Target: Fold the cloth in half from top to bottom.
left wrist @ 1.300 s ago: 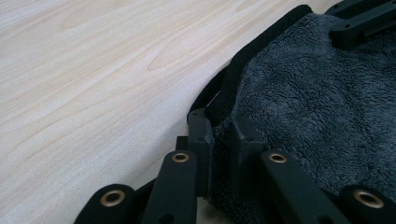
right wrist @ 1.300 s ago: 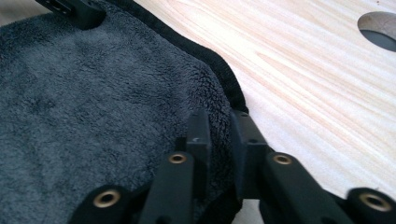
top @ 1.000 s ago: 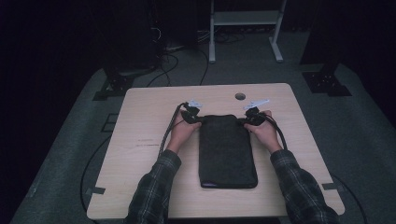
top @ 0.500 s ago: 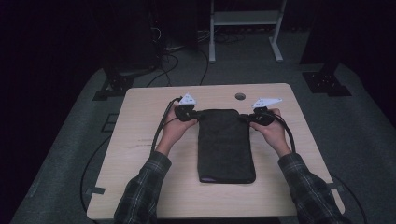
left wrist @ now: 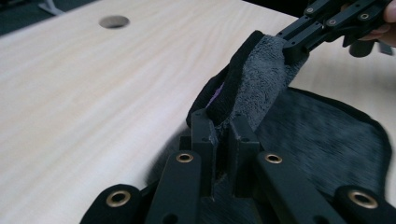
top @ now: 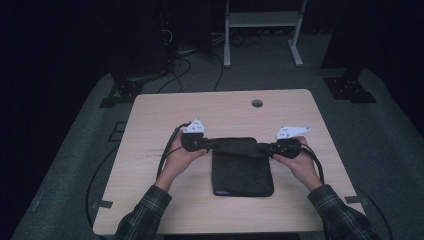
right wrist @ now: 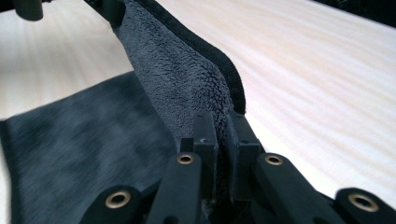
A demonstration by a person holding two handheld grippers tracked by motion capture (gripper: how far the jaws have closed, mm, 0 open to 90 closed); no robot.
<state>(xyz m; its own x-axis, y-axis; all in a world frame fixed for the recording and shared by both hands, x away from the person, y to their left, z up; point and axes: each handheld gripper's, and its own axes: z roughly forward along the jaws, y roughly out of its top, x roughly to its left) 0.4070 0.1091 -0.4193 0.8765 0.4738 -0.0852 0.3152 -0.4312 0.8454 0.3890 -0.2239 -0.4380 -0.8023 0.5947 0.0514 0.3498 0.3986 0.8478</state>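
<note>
Dark grey plush microfibre cloth with a black stitched hem (top: 242,170), rectangular, lying mid-way across my pale wood-grain table (top: 200,107) with its far edge lifted off the board. My left gripper (left wrist: 223,126) and my right gripper (right wrist: 223,126) each pinch a far corner, jaws pressed tight on the hem (the firmest hold). Soft, light and limp by my judgement; it will sag between holds.

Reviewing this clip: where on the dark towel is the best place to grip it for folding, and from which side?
By its two far corners, one per gripper, each coming in from its own side. The towel lies flat and long; left gripper and right gripper pinch its bound edge there.
</note>
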